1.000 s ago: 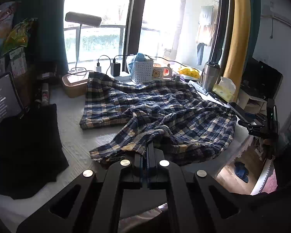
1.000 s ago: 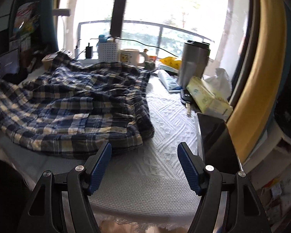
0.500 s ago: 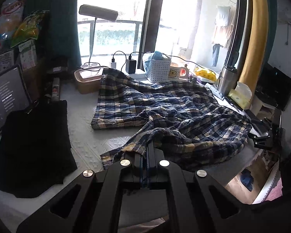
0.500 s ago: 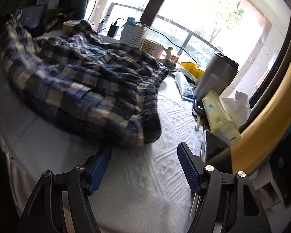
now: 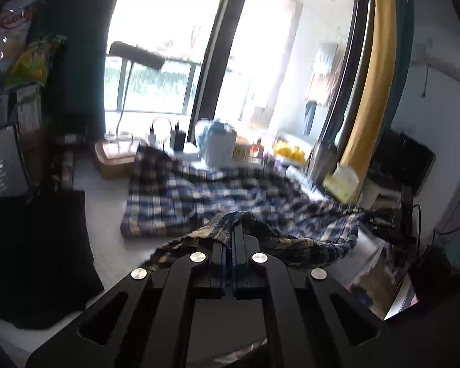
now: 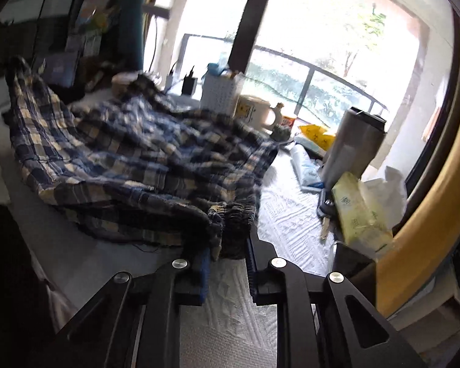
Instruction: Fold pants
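Blue, navy and cream plaid pants (image 5: 199,196) lie crumpled across the white textured table cover (image 6: 288,220). My left gripper (image 5: 236,230) is shut on a fold of the plaid fabric near one leg end and holds it raised above the table. In the right wrist view the pants (image 6: 132,153) spread to the left. My right gripper (image 6: 228,245) has closed in around the gathered waistband corner (image 6: 233,214), with the fabric bunched between its blue pads.
A black cloth (image 5: 36,251) lies at the left. At the back stand a white basket (image 6: 219,92), a mug (image 6: 257,112), chargers and a desk lamp (image 5: 135,55). A steel tumbler (image 6: 352,144), tissue pack (image 6: 358,211) and keys sit right of the pants.
My right gripper moved forward to the waistband corner and closed from wide open onto it. My left gripper lifted its held fold higher, pulling the fabric up.
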Action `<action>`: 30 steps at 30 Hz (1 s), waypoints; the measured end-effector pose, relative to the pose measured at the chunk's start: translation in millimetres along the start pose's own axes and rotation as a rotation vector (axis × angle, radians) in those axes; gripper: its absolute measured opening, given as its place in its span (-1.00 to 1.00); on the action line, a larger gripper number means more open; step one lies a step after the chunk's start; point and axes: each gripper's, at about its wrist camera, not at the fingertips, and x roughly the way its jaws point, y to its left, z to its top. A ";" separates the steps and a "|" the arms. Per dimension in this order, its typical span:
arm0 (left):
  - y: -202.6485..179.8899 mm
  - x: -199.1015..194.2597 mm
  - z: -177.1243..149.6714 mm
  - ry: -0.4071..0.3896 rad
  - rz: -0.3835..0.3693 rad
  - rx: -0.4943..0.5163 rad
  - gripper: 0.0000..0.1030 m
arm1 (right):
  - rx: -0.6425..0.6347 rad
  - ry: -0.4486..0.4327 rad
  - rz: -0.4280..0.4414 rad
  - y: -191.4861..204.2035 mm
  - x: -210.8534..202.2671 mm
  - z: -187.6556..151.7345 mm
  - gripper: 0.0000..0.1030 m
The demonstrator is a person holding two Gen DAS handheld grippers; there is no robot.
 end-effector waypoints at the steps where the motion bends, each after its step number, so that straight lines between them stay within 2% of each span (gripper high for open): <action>1: 1.8 -3.7 4.9 -0.019 -0.005 -0.002 -0.99 | 0.031 -0.023 0.004 -4.4 -6.2 6.2 -0.62; 8: 22.2 -9.5 44.8 -0.122 -0.033 0.025 -0.99 | 0.185 -0.158 -0.021 -23.2 -27.6 47.1 -0.62; 13: 39.4 9.0 71.8 -0.148 -0.034 0.056 -0.99 | 0.262 -0.222 -0.069 -33.7 -18.9 82.0 -0.62; 17: 58.7 25.5 91.8 -0.171 -0.038 0.023 -0.99 | 0.305 -0.256 -0.103 -43.1 -3.4 107.8 -0.62; 22: 85.9 60.2 118.8 -0.180 -0.035 -0.014 -0.99 | 0.335 -0.253 -0.128 -56.6 30.2 136.8 -0.62; 30: 134.2 150.6 150.2 -0.097 -0.042 -0.090 -0.99 | 0.371 -0.169 -0.136 -82.2 102.2 162.4 -0.62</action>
